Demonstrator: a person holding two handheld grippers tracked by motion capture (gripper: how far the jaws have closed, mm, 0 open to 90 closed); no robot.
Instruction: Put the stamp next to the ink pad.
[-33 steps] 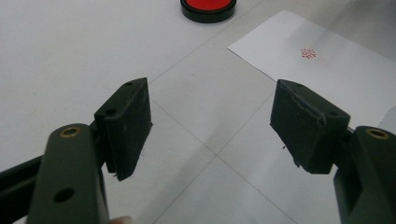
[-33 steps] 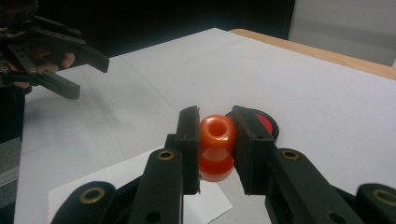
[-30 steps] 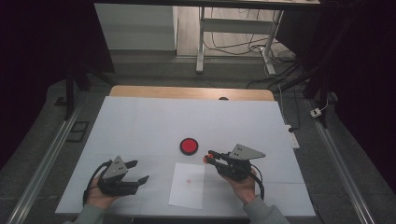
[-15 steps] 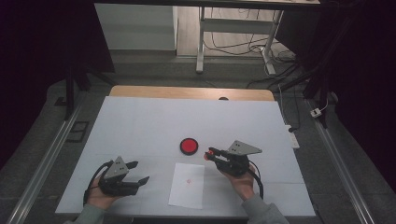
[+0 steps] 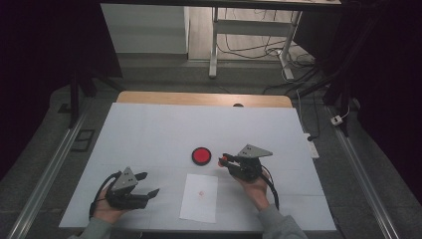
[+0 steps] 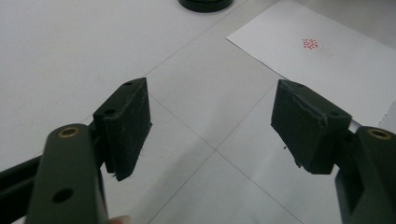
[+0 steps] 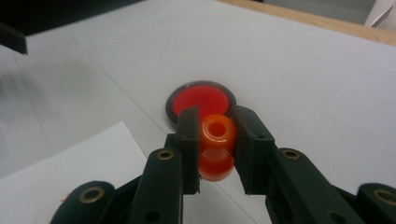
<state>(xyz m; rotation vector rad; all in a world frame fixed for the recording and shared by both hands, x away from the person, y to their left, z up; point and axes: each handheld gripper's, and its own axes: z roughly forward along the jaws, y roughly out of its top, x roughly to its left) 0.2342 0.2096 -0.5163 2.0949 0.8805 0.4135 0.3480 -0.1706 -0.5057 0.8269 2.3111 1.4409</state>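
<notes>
Orange stamp (image 7: 215, 144) — clamped in right gripper (image 7: 215, 154) — unlabelled.

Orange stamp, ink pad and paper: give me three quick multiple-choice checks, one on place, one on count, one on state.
1. Where is the red ink pad?
A. beyond the paper sheet
B. on the sheet
C. at the table's far edge

2. How many red marks are on the sheet?
A. none
B. one
C. three

3. What state is the right hand-held gripper in?
A. open and empty
B. shut on the sheet
C. shut on the orange stamp

Answers: 1 A, the high view shows the pad just past the sheet's far edge. 2 B, a single mark shows. 3 C, both jaws press the stamp's sides.
</notes>
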